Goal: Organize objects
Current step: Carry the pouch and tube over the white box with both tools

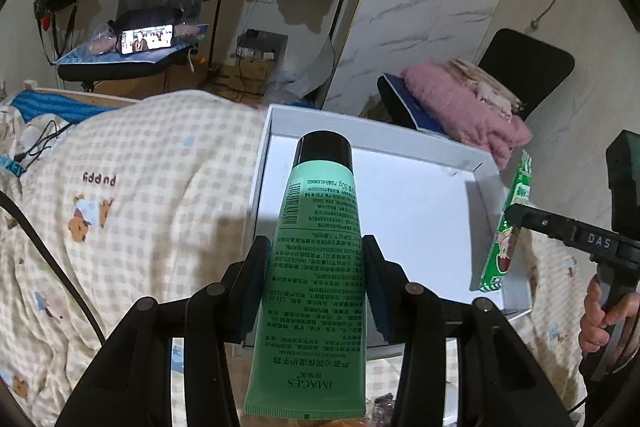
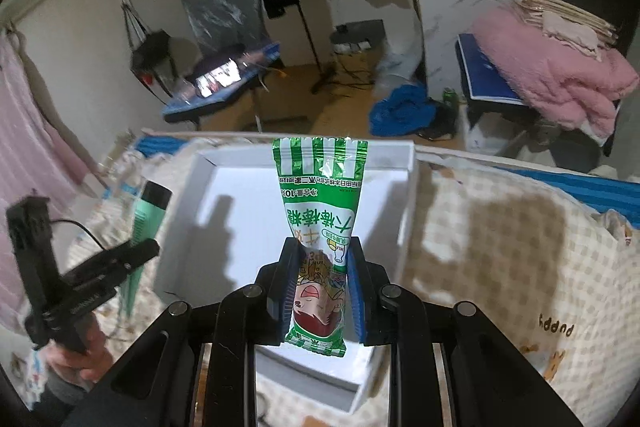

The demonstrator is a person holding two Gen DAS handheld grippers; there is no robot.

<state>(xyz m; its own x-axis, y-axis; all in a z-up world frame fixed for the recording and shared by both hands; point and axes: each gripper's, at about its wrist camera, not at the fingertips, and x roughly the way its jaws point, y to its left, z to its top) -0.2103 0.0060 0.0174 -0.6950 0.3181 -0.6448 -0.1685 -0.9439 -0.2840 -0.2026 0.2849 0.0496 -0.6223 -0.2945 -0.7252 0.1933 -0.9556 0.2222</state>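
Only the right wrist view shows a green can (image 2: 449, 95) behind the white box (image 2: 404, 227).

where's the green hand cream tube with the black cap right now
The green hand cream tube with the black cap is clamped in the left gripper, cap forward, over the near left part of the white cardboard box on the checked quilt.

1. The left gripper (image 1: 316, 287) is black, with two fingers tipped by ribbed blue pads (image 1: 256, 291).
2. Round grey pivot pins (image 1: 216, 289) sit on its linkage bars.
3. The right gripper (image 2: 320, 291) matches it: black bars, blue pads (image 2: 356, 299), grey pins (image 2: 247, 291).
4. Seen from the side, its black body carries white "DAS" lettering (image 1: 599, 239).
5. A black cable (image 2: 86, 231) trails from the left unit.
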